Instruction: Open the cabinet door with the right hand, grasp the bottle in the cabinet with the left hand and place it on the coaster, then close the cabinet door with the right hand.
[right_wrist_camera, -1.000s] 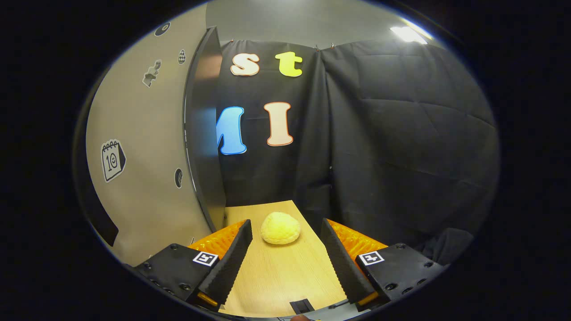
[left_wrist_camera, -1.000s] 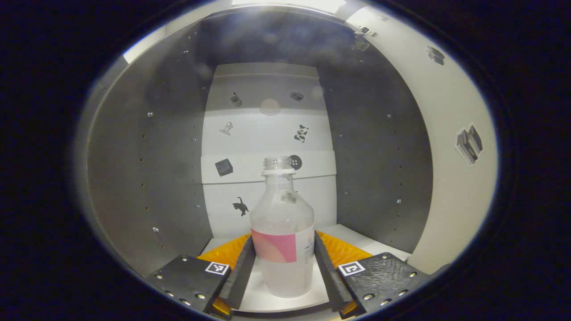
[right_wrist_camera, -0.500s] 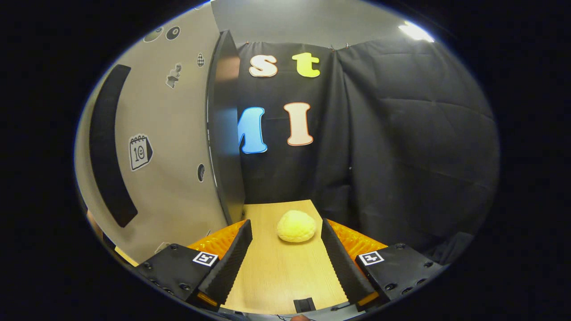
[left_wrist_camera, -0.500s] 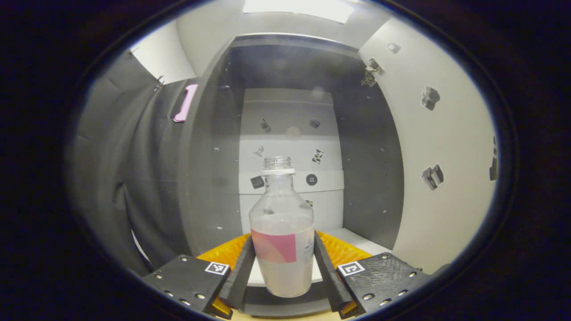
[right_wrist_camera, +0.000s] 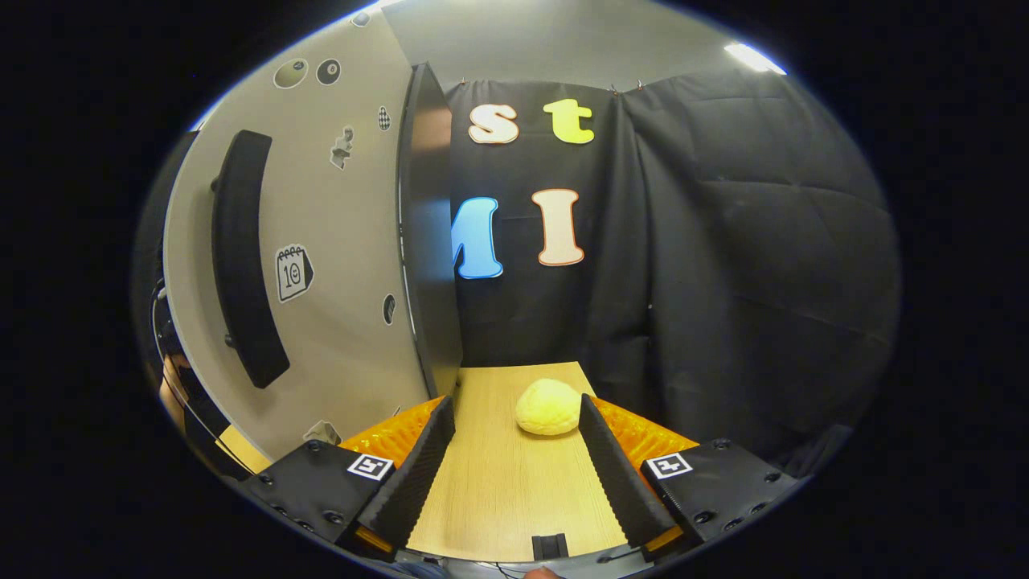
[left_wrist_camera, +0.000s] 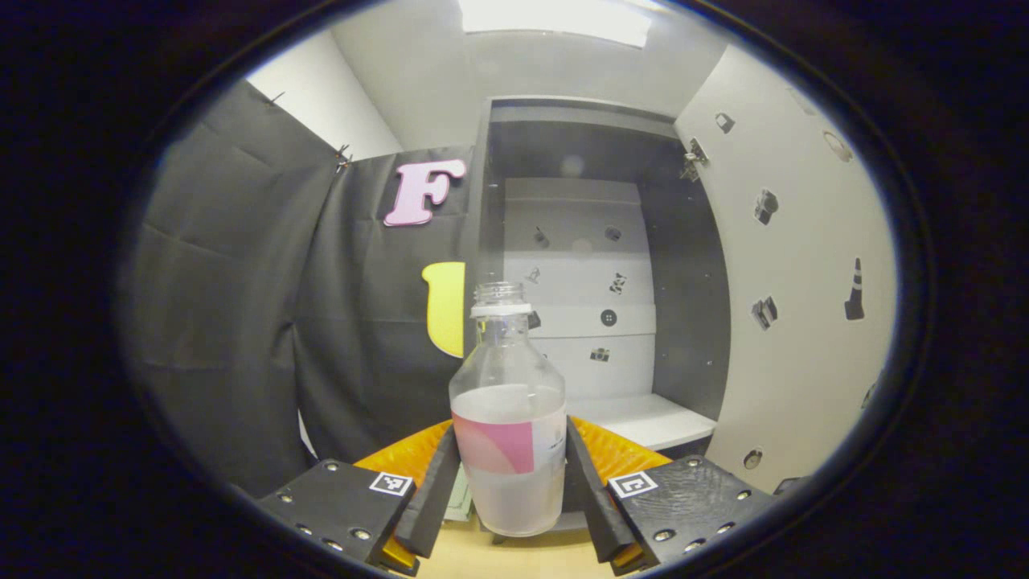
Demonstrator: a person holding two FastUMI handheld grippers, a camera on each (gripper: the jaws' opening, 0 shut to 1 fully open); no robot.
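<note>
Cabinet (left_wrist_camera: 579,265) open, door (right_wrist_camera: 321,265) swung wide. Left gripper (left_wrist_camera: 509,482) clamped on bottle (left_wrist_camera: 506,418), clear of shelf (left_wrist_camera: 643,418). Right gripper (right_wrist_camera: 514,474) spread, idle above table (right_wrist_camera: 498,482). Advice: keep bottle upright, lower gently onto coaster.

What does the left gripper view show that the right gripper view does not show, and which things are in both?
Left gripper view: the left claw shut on the clear plastic bottle with a pink label, and the open grey cabinet with a white shelf.

Right gripper view: the open right claw over the light wooden table, a round yellow bun-like object, and the door's long black handle.

Both: the beige stickered cabinet door.
</note>
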